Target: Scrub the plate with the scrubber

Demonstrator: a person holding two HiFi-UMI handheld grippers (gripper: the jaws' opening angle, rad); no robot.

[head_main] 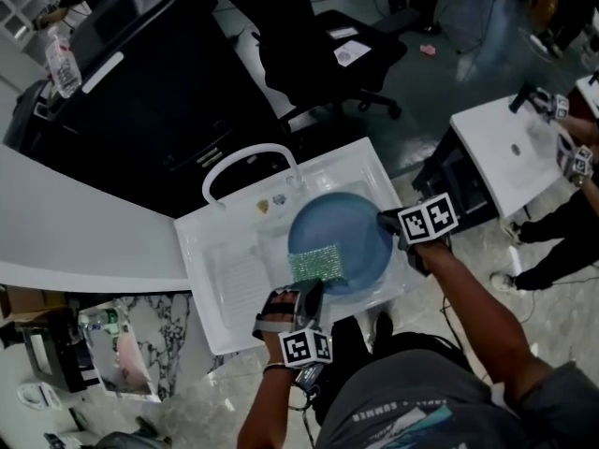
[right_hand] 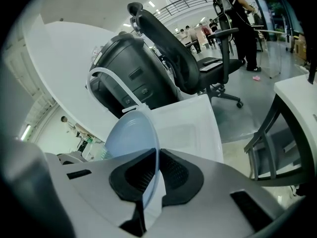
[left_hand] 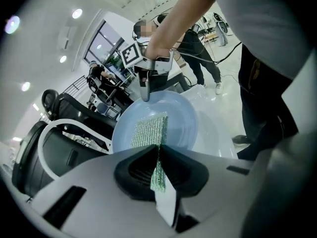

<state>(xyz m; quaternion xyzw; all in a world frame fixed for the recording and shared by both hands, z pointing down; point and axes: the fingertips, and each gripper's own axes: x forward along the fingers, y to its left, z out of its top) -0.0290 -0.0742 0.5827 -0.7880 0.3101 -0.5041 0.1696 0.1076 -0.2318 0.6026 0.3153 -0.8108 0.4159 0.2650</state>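
Observation:
A light blue plate (head_main: 348, 237) is held tilted over the white sink (head_main: 215, 279). My right gripper (head_main: 391, 223) is shut on its right rim; in the right gripper view the plate's edge (right_hand: 148, 133) runs between the pads. A green mesh scrubber (head_main: 316, 266) lies flat against the plate's near face. My left gripper (head_main: 301, 299) is shut on the scrubber's lower edge, and in the left gripper view the scrubber (left_hand: 148, 129) stretches up from the pads across the plate (left_hand: 181, 115). The right gripper (left_hand: 147, 94) shows at the plate's far rim.
A white arched faucet (head_main: 251, 160) stands at the sink's back edge. A black office chair (head_main: 309, 45) is beyond the sink, a white table (head_main: 510, 152) to the right, and a curved white counter (head_main: 75, 241) to the left. A person stands at the far right.

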